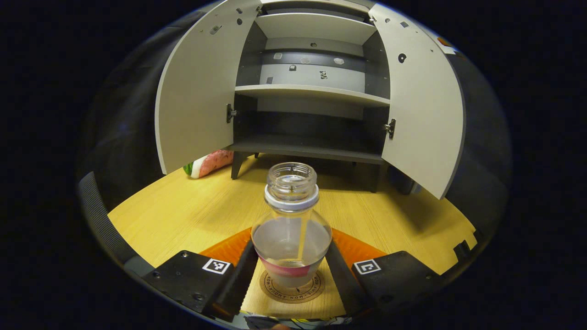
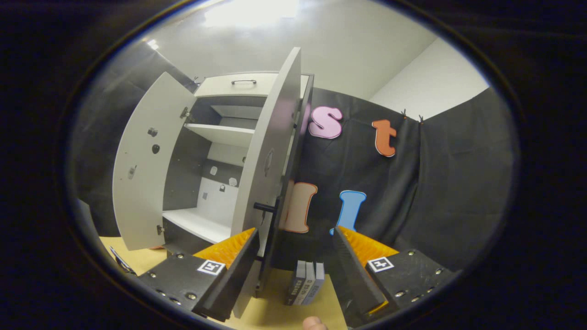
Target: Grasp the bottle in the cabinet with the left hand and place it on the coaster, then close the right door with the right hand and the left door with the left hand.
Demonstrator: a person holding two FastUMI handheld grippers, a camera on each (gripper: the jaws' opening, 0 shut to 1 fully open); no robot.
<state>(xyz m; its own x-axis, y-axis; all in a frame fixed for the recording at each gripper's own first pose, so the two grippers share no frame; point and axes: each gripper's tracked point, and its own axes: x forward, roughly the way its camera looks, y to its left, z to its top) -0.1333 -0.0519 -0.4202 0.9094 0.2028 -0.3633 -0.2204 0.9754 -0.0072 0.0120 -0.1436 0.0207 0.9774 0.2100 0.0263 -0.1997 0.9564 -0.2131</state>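
Clear bottle (image 1: 291, 220) stands on printed coaster (image 1: 292, 287), unreadable, between parted fingers (image 1: 238, 279).

Centre frame, the grey cabinet's (image 1: 316, 91) shelves lie open between two swung-out pale doors (image 1: 197, 87); a clear capless bottle (image 1: 291, 220) blocks the lower-centre wooden tabletop (image 1: 183, 211).

Lettering rings the coaster (image 1: 292, 288), not legible.

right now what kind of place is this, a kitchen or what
Likely a staged recording booth, not a real kitchen: a small cabinet with both doors open stands on a wooden table, black cloth hangs behind, and a bottle sits on a coaster.
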